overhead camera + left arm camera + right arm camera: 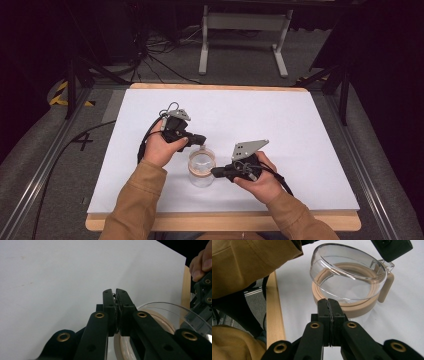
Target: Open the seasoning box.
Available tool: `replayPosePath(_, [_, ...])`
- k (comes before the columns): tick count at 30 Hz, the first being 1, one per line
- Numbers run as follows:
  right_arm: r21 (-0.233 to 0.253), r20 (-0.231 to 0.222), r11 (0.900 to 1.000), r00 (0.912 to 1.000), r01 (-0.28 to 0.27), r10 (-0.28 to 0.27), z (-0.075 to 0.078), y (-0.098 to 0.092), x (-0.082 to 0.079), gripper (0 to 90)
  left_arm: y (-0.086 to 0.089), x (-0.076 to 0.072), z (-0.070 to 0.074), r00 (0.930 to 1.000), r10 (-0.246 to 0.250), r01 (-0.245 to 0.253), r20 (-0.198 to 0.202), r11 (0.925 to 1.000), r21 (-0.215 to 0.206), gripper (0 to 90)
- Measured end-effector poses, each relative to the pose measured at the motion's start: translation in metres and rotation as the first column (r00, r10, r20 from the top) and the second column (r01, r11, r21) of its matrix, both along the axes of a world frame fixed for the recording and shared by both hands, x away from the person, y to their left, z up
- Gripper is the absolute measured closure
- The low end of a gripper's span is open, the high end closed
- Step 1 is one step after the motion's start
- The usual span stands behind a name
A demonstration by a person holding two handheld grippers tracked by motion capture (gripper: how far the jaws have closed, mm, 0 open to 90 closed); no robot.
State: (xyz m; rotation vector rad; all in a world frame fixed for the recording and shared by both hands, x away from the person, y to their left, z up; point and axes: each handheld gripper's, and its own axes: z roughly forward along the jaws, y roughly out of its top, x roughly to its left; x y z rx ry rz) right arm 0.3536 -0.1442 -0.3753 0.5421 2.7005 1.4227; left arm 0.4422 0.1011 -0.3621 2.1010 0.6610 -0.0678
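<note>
A clear round container (201, 170) with a beige seal ring (362, 309) stands on the white sheet near the table's front middle. Its clear lid (347, 270) hangs tilted above the ring, raised on the side nearer me in the right gripper view. My left gripper (115, 293) is shut on the lid's small clear tab (388, 264), and it comes in from the container's far left (202, 140). My right gripper (328, 301) is shut with nothing in it, its tips just short of the ring on the container's right side (215, 171).
The white sheet (260, 112) covers a wooden table whose bare front edge (225, 220) lies just behind both hands. Tan sleeves (137, 200) come in from the bottom. Beyond the table are a grey floor, cables and a white stand (240, 30).
</note>
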Motion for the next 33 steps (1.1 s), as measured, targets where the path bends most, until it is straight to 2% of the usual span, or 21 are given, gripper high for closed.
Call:
replayPosePath(4, [0.009, 0.007, 1.0, 1.0, -0.001, 0.001, 0.002, 0.0, 0.0, 90.0, 0.0, -0.001, 0.001, 0.9997, 0.017, -0.017, 0.019, 0.9998, 0.012, 85.7])
replayPosePath(6, [0.008, 0.007, 1.0, 1.0, 0.0, 0.0, 0.002, 0.0, 0.0, 90.0, 0.003, -0.002, 0.003, 0.999, 0.03, -0.031, 0.033, 0.999, 0.031, 84.8])
replayPosePath(8, [0.008, 0.011, 1.0, 0.9999, 0.002, -0.002, 0.003, 0.0, 0.0, 90.0, 0.005, -0.003, 0.004, 0.9984, 0.042, -0.043, 0.039, 0.999, 0.01, 83.9])
replayPosePath(9, [0.011, 0.012, 1.0, 0.9999, 0.0, 0.0, 0.004, 0.0, 0.0, 90.0, 0.007, -0.004, 0.005, 0.9982, 0.042, -0.043, 0.043, 0.9989, 0.018, 83.4])
replayPosePath(13, [0.019, 0.025, 1.0, 0.9997, 0.001, -0.002, 0.009, 0.0, 0.001, 90.0, 0.015, -0.008, 0.009, 0.9959, 0.068, -0.068, 0.059, 0.9977, 0.005, 81.9])
replayPosePath(16, [0.024, 0.034, 1.0, 0.9994, -0.001, 0.0, 0.013, 0.001, 0.002, 90.0, 0.024, -0.013, 0.012, 0.9937, 0.096, -0.096, 0.057, 0.9953, -0.006, 81.5])
replayPosePath(18, [0.03, 0.037, 1.0, 0.9993, -0.002, 0.001, 0.014, 0.002, 0.003, 90.0, 0.032, -0.017, 0.014, 0.9928, 0.1, -0.1, 0.067, 0.995, 0.0, 81.4])
replayPosePath(22, [0.042, 0.047, 0.999, 0.9989, -0.004, 0.002, 0.02, 0.003, 0.007, 90.0, 0.045, -0.025, 0.018, 0.9937, 0.099, -0.099, 0.054, 0.9951, -0.003, 80.8])
replayPosePath(27, [0.047, 0.057, 0.999, 0.9983, -0.011, 0.008, 0.024, 0.005, 0.01, 90.0, 0.055, -0.031, 0.02, 0.9927, 0.106, -0.105, 0.059, 0.9944, -0.01, 80.6])
replayPosePath(33, [0.068, 0.067, 0.998, 0.9978, -0.001, -0.004, 0.027, 0.003, 0.015, 90.0, 0.064, -0.036, 0.014, 0.9941, 0.105, -0.105, 0.03, 0.9944, 0.014, 81.9])
